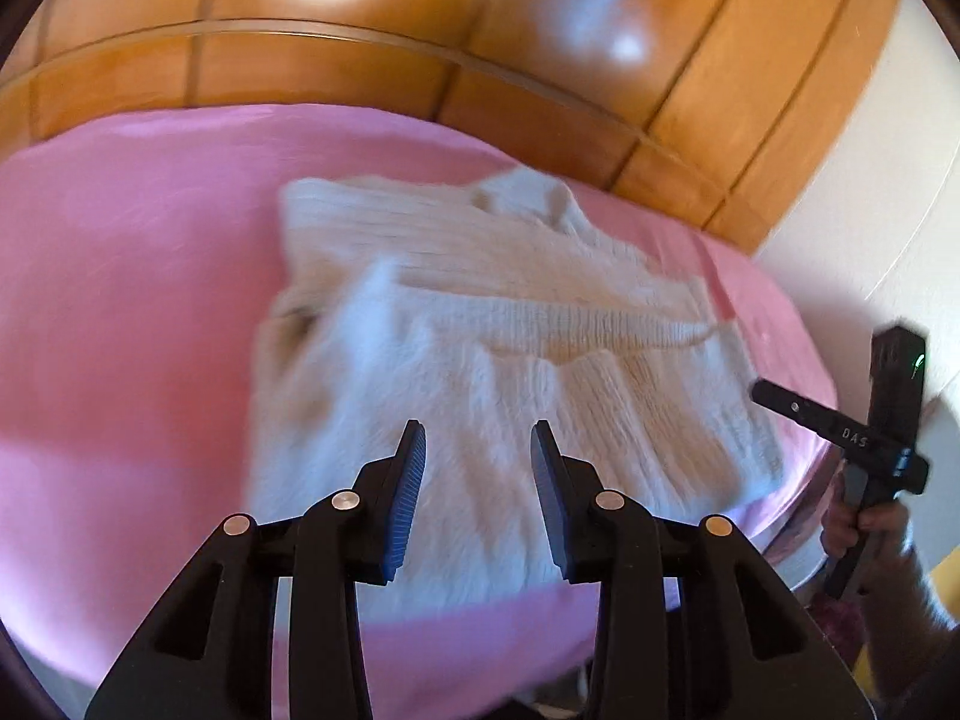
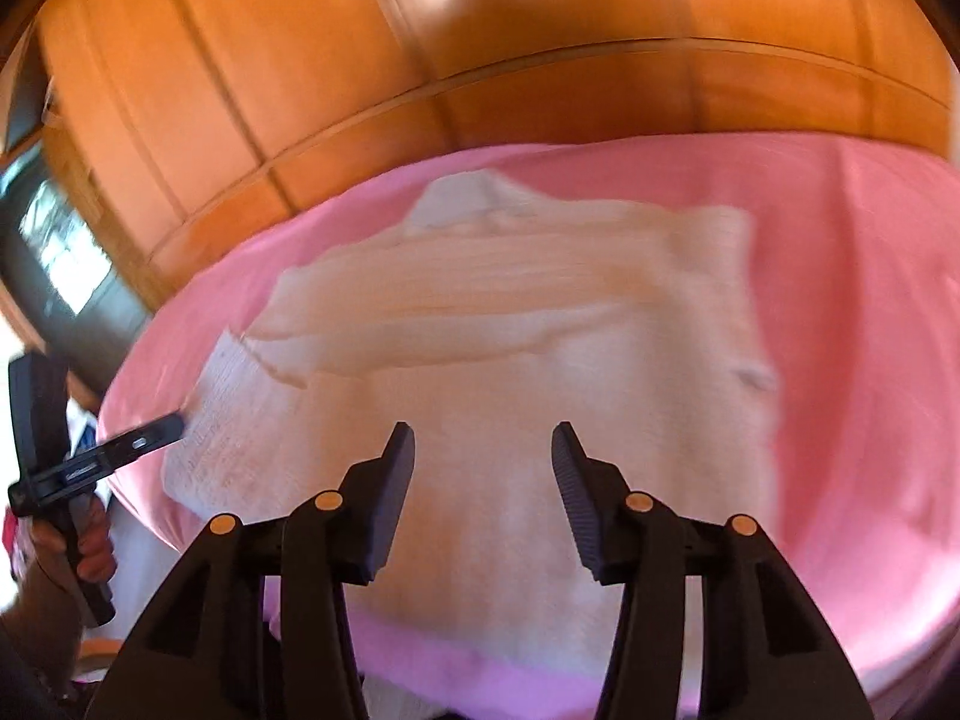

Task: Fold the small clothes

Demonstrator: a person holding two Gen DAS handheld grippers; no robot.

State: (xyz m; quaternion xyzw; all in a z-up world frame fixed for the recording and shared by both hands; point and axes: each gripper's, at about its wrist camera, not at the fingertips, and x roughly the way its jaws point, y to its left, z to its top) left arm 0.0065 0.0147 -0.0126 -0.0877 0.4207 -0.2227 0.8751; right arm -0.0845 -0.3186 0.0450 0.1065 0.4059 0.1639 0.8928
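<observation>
Left wrist view shows my left tool spread and empty above the cream sweater, which lies on the pink bed with sleeves laid across, apparently so I can pick the next fold; my right tool is likewise spread.

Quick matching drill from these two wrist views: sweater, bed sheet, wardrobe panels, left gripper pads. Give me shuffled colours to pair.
Things:
1. sweater
2. bed sheet
3. wardrobe panels
4. left gripper pads

Colours:
A. pink
B. blue
C. cream white
D. glossy orange-brown wood

Pairs: 1-C, 2-A, 3-D, 4-B
</observation>
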